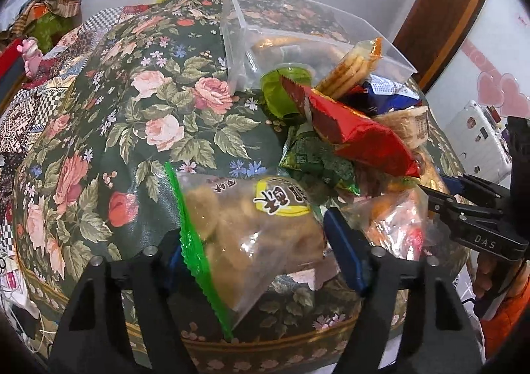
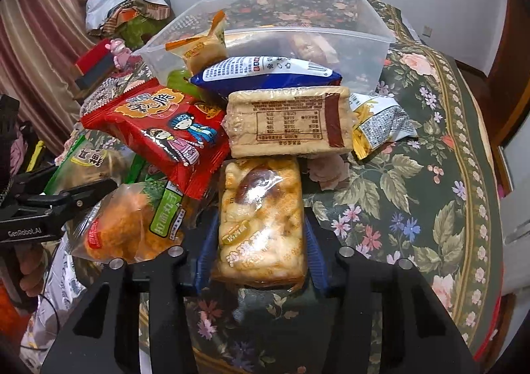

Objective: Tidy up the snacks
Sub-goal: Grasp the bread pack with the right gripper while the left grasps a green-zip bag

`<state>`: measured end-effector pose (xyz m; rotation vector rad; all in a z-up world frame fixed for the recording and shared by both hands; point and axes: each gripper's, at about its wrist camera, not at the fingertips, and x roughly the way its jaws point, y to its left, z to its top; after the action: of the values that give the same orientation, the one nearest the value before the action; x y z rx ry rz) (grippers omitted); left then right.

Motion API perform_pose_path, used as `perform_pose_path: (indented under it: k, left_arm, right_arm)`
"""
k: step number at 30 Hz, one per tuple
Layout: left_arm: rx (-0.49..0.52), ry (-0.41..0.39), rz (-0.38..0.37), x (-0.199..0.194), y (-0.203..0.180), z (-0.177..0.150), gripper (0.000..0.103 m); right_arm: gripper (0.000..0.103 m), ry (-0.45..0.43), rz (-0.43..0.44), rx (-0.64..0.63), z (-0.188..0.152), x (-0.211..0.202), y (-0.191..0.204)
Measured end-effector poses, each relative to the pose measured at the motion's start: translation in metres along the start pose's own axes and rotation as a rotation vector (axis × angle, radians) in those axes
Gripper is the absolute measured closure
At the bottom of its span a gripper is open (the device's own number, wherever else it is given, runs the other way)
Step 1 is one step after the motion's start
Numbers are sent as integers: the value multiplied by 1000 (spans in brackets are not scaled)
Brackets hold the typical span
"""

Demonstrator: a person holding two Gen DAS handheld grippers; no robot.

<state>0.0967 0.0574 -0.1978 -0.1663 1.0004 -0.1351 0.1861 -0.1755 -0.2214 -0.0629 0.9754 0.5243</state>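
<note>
A heap of snack packs lies on the flowered tablecloth in front of a clear plastic bin, which holds a few packs. My left gripper has its blue pads against both sides of a clear green-edged bag of brown biscuits at the near end of the heap. My right gripper is shut on a clear pack of pale puffed crackers that lies lengthwise between its pads. Each gripper shows at the edge of the other's view, the right gripper at the right and the left gripper at the left.
A red noodle-snack pack, a blue pack, a beige cake pack and an orange ball-snack bag crowd the heap. The bin stands behind them. Clutter and a pink toy sit at the far left.
</note>
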Motion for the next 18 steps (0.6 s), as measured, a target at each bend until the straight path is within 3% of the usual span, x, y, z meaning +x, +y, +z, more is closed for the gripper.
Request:
perform_pose_path:
  k: [12, 18]
  left_arm:
    - [19, -38, 38, -23, 1, -1, 46]
    - [12, -91, 54, -43, 3, 5, 46]
  right_arm:
    - [61, -41, 0, 37, -13, -24, -14]
    - [61, -81, -14, 60, -12, -40, -19]
